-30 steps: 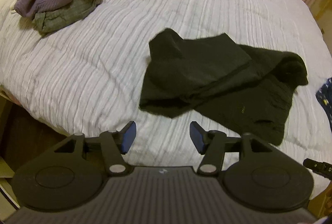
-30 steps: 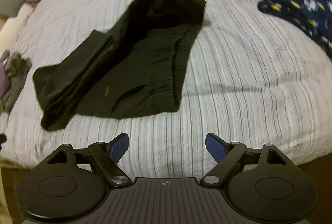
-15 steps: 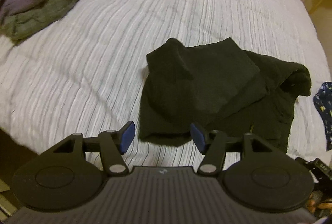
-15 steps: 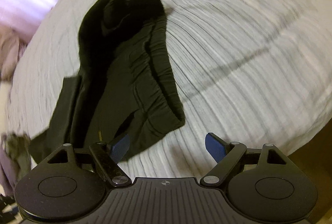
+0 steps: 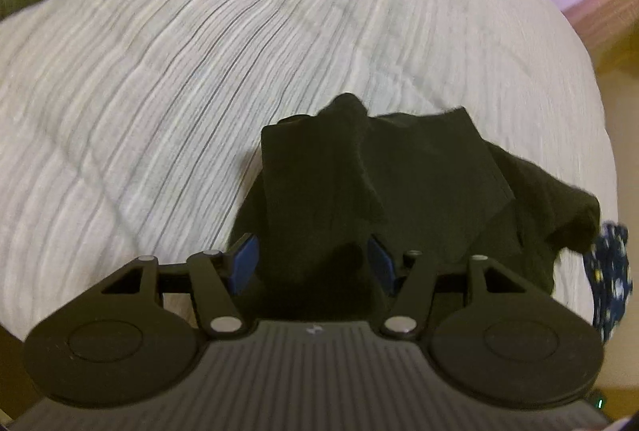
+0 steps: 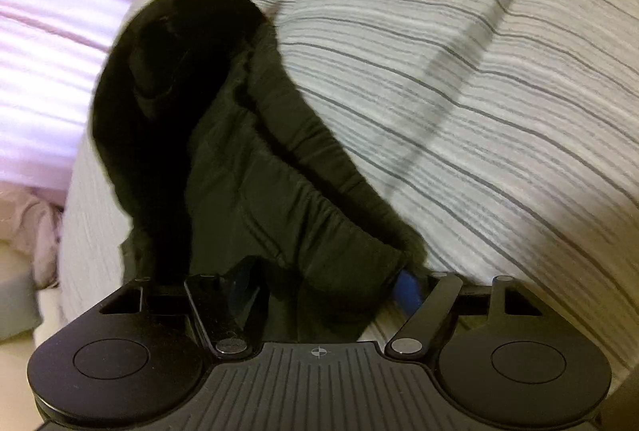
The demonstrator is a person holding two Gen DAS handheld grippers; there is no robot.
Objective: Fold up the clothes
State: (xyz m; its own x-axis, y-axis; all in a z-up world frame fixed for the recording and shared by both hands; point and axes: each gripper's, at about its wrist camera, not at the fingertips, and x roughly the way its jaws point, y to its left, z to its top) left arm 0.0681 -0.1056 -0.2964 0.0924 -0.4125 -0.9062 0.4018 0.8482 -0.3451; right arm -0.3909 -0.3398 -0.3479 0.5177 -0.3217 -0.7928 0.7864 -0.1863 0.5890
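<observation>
Striped bedspread [image 5: 199,80]; black garment [image 5: 399,183] hides left gripper [image 5: 313,263] jaw tips.

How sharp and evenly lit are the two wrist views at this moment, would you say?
Left wrist: bedspread smeared by motion blur, black garment an almost detail-free dark mass. Right wrist: stripes streaked, pink curtain washed out, garment folds faintly readable; fisheye bends both.

I see the bed's grey-striped white quilt [image 5: 199,80] filling most of both views; pink curtains [image 6: 48,32] glow at the far edge; a strip of yellowish floor [image 5: 623,44] shows beside the bed, too blurred for me to tell more.
</observation>
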